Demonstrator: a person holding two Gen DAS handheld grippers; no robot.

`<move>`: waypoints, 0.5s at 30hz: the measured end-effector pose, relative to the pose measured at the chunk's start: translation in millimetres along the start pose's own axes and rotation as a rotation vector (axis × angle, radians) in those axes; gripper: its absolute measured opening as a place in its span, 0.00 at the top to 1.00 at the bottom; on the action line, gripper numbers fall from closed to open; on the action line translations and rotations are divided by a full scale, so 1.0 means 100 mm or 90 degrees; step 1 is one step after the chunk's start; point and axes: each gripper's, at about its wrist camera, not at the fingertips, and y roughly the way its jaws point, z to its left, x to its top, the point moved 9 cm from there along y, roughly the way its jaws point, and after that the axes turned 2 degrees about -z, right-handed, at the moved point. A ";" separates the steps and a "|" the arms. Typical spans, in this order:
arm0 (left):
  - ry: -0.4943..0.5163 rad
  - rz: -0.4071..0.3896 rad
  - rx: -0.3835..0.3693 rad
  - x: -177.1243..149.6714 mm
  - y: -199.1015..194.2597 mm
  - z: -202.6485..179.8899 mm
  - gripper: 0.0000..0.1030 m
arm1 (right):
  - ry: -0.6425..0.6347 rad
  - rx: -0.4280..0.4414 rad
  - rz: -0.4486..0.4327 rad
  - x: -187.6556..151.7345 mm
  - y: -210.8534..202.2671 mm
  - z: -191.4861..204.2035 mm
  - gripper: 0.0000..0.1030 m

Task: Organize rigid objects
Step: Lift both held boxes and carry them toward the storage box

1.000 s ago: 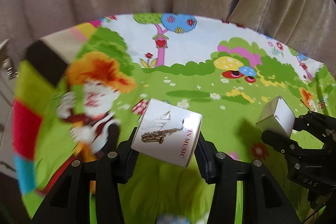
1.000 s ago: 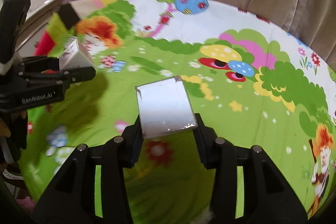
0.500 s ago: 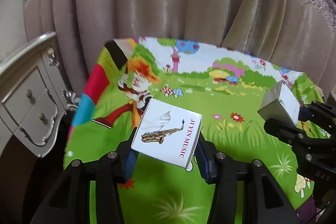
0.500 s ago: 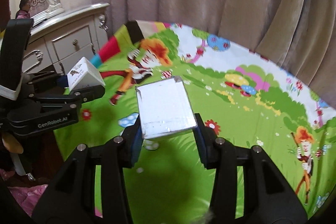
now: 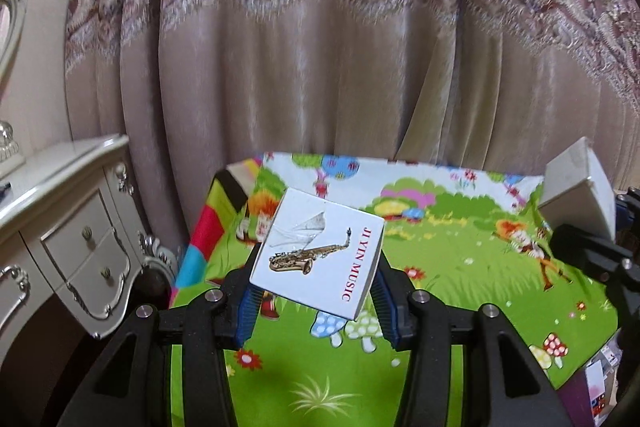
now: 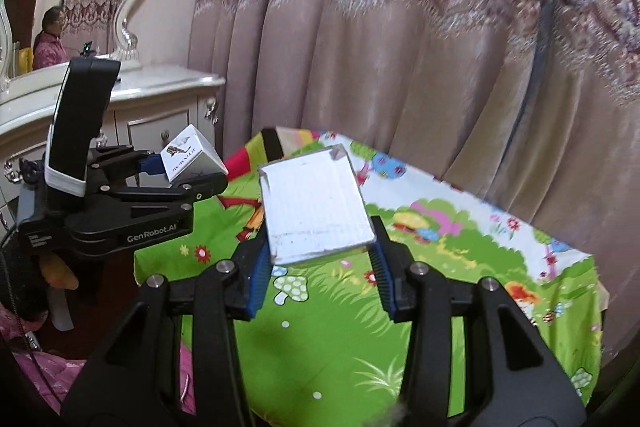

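Left wrist view: my left gripper (image 5: 316,291) pinched the saxophone-printed box (image 5: 318,253), lifted clear above the cartoon-print tablecloth (image 5: 460,259); its lower end hid behind my fingers (image 5: 244,303). My right gripper (image 6: 318,277) clamped a plain white box (image 6: 316,207), its markings unreadable, over the table's left edge. Blur smeared the curtain (image 6: 400,47).
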 end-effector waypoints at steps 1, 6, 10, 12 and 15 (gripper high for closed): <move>0.001 -0.007 -0.001 0.03 -0.04 -0.01 0.52 | 0.002 -0.005 -0.010 0.04 -0.09 -0.02 0.53; 0.008 -0.058 -0.008 0.21 -0.30 -0.14 0.52 | -0.005 -0.024 -0.050 0.17 -0.41 -0.05 0.53; 0.015 -0.100 -0.013 0.36 -0.48 -0.26 0.52 | -0.005 -0.053 -0.093 0.27 -0.71 -0.13 0.53; 0.016 -0.120 -0.021 0.45 -0.58 -0.33 0.52 | 0.001 -0.070 -0.112 0.31 -0.86 -0.21 0.53; 0.022 -0.147 -0.032 0.54 -0.70 -0.44 0.52 | 0.014 -0.087 -0.130 0.34 -1.06 -0.33 0.53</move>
